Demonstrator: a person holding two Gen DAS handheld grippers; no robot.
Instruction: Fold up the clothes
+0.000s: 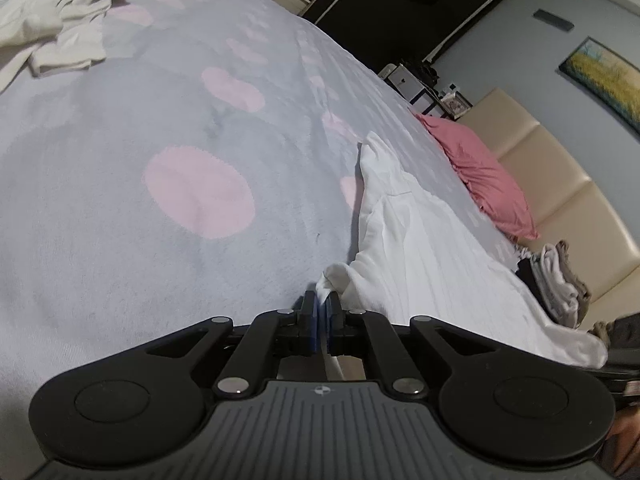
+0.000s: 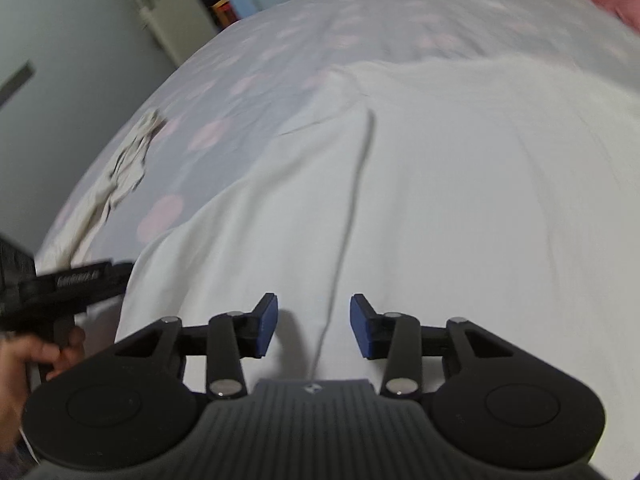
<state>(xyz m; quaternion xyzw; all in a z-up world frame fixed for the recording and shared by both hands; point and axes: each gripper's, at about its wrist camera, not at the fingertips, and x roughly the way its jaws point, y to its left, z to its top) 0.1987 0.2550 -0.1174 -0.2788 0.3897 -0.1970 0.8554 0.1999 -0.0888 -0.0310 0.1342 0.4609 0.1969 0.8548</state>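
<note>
On the bed (image 1: 120,200), the left gripper (image 1: 322,312) pinches a corner of the white shirt (image 2: 400,220) while the right gripper (image 2: 313,326), fingers apart, hovers above it, best seizing the opposite corner before any fold.

White garment (image 1: 424,248), spread mostly flat on the bed, one corner pinched and lifted at the near edge, long seam line down the middle. Cream garment (image 1: 56,20), crumpled in a heap, far across the bed. Small stack of folded clothes (image 1: 556,280) beside the headboard.
</note>
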